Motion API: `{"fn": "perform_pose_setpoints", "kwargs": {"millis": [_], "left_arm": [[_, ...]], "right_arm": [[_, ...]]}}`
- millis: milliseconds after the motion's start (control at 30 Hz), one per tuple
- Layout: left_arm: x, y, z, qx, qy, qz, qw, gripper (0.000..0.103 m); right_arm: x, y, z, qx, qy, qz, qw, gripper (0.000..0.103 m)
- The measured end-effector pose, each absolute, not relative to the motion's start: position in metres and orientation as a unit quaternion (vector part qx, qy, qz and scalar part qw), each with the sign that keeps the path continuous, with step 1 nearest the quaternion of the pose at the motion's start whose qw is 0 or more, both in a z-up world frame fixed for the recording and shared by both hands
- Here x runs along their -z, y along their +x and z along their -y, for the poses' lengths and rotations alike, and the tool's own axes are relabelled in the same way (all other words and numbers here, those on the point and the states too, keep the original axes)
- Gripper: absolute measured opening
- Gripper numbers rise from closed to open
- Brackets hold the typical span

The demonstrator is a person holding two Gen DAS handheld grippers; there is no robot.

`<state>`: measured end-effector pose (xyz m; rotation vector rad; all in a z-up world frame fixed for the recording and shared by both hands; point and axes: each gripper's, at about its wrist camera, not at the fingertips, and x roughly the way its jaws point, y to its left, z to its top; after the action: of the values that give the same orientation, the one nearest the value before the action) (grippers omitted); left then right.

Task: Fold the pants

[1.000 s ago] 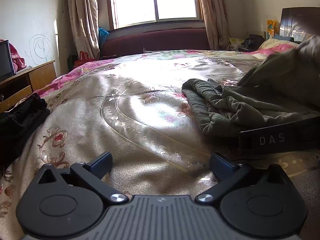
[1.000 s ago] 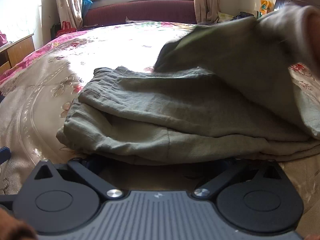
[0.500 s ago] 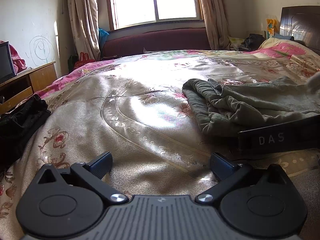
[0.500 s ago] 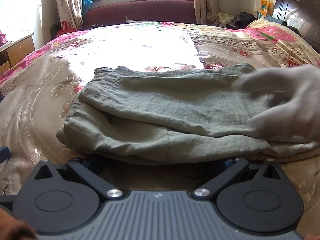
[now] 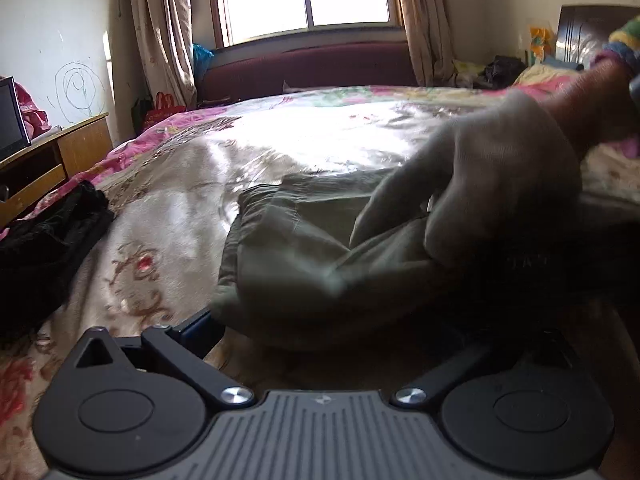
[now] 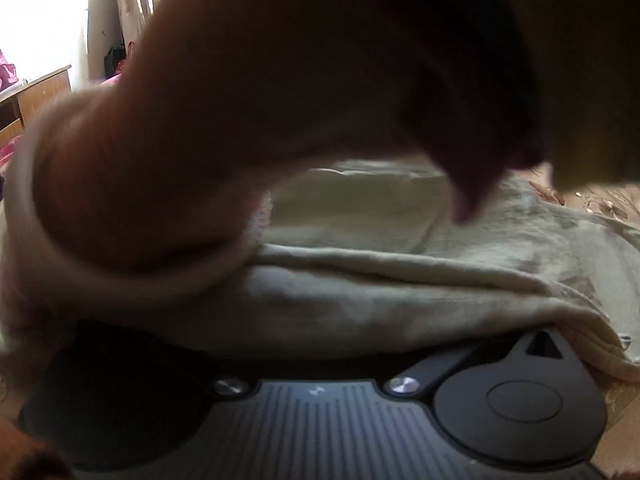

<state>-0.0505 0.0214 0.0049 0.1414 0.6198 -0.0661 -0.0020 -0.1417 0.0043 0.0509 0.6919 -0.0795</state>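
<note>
The olive-green pants [image 5: 304, 256] lie folded in a thick pile on the floral bedspread [image 5: 168, 216]. In the left wrist view the pile fills the space between the fingers of my left gripper [image 5: 336, 328]; only the left finger [image 5: 196, 330] shows, spread wide. A white-gloved hand [image 5: 480, 184] presses on the pile from the right. In the right wrist view the pants [image 6: 400, 280] lie right against my right gripper [image 6: 320, 356], whose fingers are hidden under the cloth. A gloved hand and forearm [image 6: 200, 160] cover most of that view.
A black garment [image 5: 44, 248] lies at the bed's left edge. A wooden cabinet [image 5: 52, 164] with a TV stands by the left wall. A dark red sofa [image 5: 308, 68] sits under the window. A dark headboard [image 5: 584, 32] is at the right.
The left gripper has moved right, up to the pants pile. The gloved hand has come across onto the pile and now blocks the right wrist view.
</note>
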Motion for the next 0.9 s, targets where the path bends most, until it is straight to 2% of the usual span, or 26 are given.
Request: {"fn": "perform_pose_setpoints", "kwargs": {"millis": [100,900], "left_arm": [[0.001,-0.072,-0.033,0.024,0.05,-0.292,0.955,0.103],[0.009,-0.068,-0.031,0.03,0.054,-0.281,0.958,0.103]], "right_arm": [[-0.005,-0.003,0.143,0.037,0.032,-0.339,0.94,0.103],[-0.008,-0.002,0.145,0.039,0.032,-0.34,0.939,0.102]]}}
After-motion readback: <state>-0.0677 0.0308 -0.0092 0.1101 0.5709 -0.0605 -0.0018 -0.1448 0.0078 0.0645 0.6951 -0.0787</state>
